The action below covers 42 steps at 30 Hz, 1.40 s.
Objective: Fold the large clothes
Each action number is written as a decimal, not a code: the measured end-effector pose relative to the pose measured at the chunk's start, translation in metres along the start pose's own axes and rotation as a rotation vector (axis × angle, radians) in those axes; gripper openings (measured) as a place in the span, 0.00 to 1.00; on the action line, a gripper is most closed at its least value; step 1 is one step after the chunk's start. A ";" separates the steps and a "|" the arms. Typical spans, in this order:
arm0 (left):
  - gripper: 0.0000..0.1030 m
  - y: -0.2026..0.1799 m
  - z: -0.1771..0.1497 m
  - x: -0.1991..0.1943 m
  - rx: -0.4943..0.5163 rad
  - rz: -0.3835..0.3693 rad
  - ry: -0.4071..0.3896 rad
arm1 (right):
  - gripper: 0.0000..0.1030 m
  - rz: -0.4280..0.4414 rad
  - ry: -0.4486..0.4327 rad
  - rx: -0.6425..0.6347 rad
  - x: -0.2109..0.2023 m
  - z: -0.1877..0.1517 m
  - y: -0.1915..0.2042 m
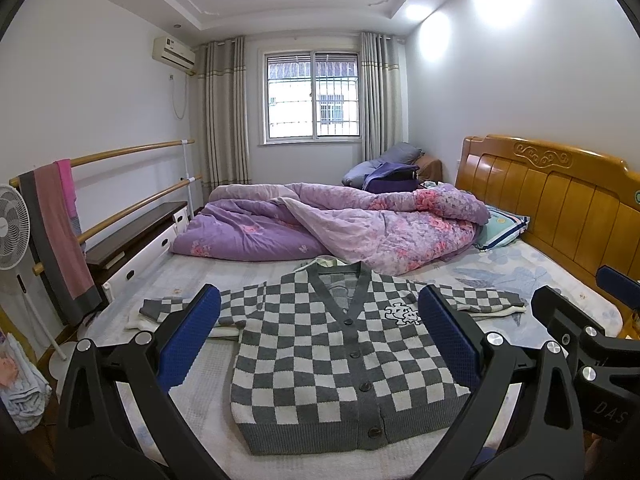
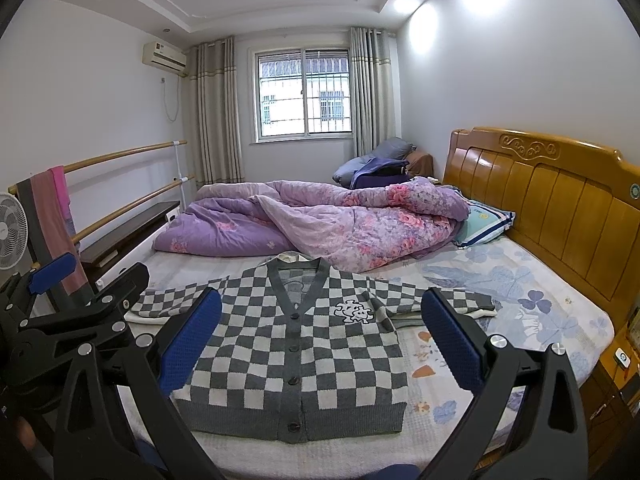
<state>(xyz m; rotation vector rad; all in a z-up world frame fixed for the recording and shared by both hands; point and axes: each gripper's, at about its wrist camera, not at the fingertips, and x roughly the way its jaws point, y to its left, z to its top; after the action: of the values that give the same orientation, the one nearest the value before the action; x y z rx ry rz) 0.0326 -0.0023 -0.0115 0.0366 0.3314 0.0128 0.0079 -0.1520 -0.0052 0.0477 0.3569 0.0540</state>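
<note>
A grey and white checkered cardigan (image 1: 320,344) lies flat and buttoned on the bed, sleeves spread to both sides; it also shows in the right wrist view (image 2: 296,344). My left gripper (image 1: 320,332) is open and empty, held above the cardigan's near half. My right gripper (image 2: 320,332) is open and empty too, above the cardigan's right half. The right gripper also shows at the right edge of the left wrist view (image 1: 580,332). The left gripper shows at the left edge of the right wrist view (image 2: 80,308).
A crumpled purple floral quilt (image 1: 328,224) lies across the far half of the bed, touching the cardigan's collar. A pillow (image 1: 500,228) rests by the wooden headboard (image 1: 560,200) on the right. A fan (image 1: 12,232) and towel rail (image 1: 120,196) stand left.
</note>
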 end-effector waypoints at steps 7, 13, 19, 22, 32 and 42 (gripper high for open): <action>0.95 -0.003 0.002 0.005 0.003 0.003 0.001 | 0.93 0.001 0.003 0.001 0.003 0.000 0.001; 0.95 -0.008 0.005 0.011 0.005 -0.003 0.009 | 0.93 0.001 0.007 0.004 0.007 -0.001 0.000; 0.95 -0.007 0.002 0.011 0.005 -0.007 0.009 | 0.93 -0.003 0.008 0.003 0.008 -0.002 0.000; 0.95 -0.009 0.002 0.013 0.005 -0.012 0.009 | 0.93 -0.007 0.006 0.006 0.008 -0.004 -0.001; 0.95 -0.009 0.003 0.013 0.004 -0.012 0.011 | 0.93 -0.004 0.007 0.008 0.008 -0.003 -0.002; 0.95 -0.010 0.002 0.013 0.006 -0.010 0.009 | 0.93 -0.003 0.007 0.014 0.007 -0.004 0.002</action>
<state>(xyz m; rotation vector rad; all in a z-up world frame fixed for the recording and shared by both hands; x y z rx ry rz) 0.0452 -0.0118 -0.0141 0.0408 0.3407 0.0023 0.0130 -0.1492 -0.0111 0.0609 0.3640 0.0488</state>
